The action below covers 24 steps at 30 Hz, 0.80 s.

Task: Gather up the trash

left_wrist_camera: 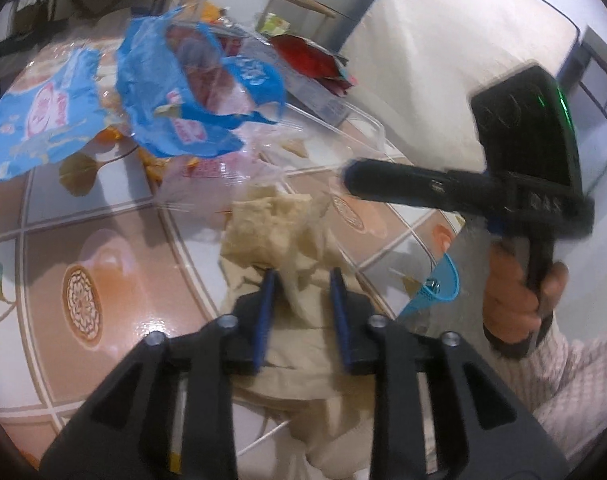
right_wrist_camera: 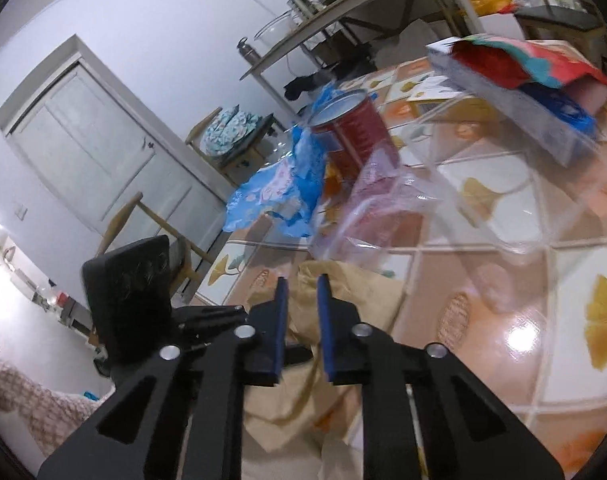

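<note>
A beige paper bag point(left_wrist_camera: 303, 344) lies crumpled on the tiled worktop point(left_wrist_camera: 103, 240), its mouth hidden under the tools, so what it holds cannot be told. A clear plastic tray point(left_wrist_camera: 343, 148) sits at one o'clock from the bag; a flat box point(left_wrist_camera: 303, 80) leans into it with a red wrapper point(left_wrist_camera: 303, 56) on top. At eleven o'clock lie torn blue wrappers point(left_wrist_camera: 175, 92).

The left claw point(left_wrist_camera: 303, 280) has its blue pads apart over the bag's crumpled top, a fold of paper rising between them without being pinched. The right claw point(right_wrist_camera: 302, 284) has its pads a narrow gap apart, just above the same bag point(right_wrist_camera: 343, 296); whether they touch paper cannot be told.

Only the left wrist view shows a small blue mesh basket point(left_wrist_camera: 439, 284) at three o'clock, at the worktop's edge, contents unclear, and the person's hand point(left_wrist_camera: 515, 300) on the right tool's handle. Only the right wrist view shows a red tin can point(right_wrist_camera: 355, 136) standing at twelve o'clock among the blue wrappers point(right_wrist_camera: 279, 188), its inside not visible, and a white door point(right_wrist_camera: 103, 152) at ten o'clock.
</note>
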Tool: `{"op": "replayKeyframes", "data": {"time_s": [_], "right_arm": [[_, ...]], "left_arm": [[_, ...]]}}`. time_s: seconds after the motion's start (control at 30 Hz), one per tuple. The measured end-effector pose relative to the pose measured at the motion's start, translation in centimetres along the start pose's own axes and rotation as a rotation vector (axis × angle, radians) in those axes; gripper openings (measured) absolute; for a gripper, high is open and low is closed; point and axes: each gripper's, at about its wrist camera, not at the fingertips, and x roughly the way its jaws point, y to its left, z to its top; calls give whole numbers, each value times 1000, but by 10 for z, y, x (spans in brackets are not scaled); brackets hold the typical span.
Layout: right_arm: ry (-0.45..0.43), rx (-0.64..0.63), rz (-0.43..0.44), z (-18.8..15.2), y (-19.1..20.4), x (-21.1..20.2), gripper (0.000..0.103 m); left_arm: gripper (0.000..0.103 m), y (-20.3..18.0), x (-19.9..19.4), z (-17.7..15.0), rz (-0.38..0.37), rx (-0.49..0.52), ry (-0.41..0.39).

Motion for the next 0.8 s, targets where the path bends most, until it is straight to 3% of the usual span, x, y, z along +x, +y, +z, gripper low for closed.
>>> {"op": "replayKeyframes", "data": {"time_s": [0.27,0.37,0.47,0.57,0.67,0.8], "right_arm": [[153,-7,-118,-3,-9,42,8],[168,10,-117,-7,-15,45,6],[169,9,-117,-9,-16,44,6],[172,18,-110,-9,-18,45,6],[175,46,-88,-8,-23,43,6],[174,64,-70,-8,-26,44,6]], "left_arm": [[51,-17,12,4,-12,75,1],[58,-19,9,7,-3,81,-2],[64,-25,3,7,60,108,-21],[68,-41,2,4,135,200,-20],[69,-53,11,-3,177,294,29],[69,-56,30,-9,271,328,87]]}}
